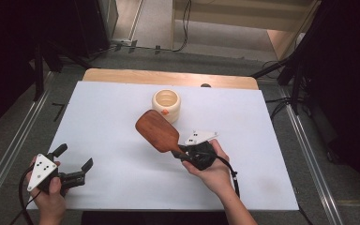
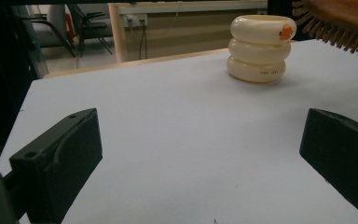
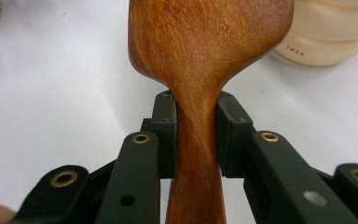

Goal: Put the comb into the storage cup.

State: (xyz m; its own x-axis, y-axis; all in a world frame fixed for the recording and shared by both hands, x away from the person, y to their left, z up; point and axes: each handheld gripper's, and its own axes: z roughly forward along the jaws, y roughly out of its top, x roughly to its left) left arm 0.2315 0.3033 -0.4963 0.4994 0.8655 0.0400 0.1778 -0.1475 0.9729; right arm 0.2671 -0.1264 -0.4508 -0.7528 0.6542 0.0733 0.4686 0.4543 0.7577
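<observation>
A: What takes up most of the scene?

B: A white table top [image 1: 122,140], with a strip of bare wood along its far edge. Toward the far middle stands a cream holder [image 1: 166,104] shaped like three stacked rings, open at the top, with a small orange mark on its upper ring.

A: And the wooden hairbrush?

B: The wooden hairbrush [image 1: 157,131] hangs above the table, just on the near side of the holder and apart from it. Its broad paddle head points up and away toward the holder, smooth back facing up; the left gripper view catches the bristles on its underside at the top right corner.

A: How does the right gripper have it?

B: The right gripper [image 1: 183,153] is pinching the handle. In the right gripper view the two black jaws press on either side of the narrow neck, right where the handle widens into the head, so the head lies beyond the jaws and the rest of the handle runs back between them.

A: The left one?

B: The left gripper [image 1: 77,161] sits near the table's near left corner, well apart from the brush, its jaws spread wide with only bare table between them.
</observation>
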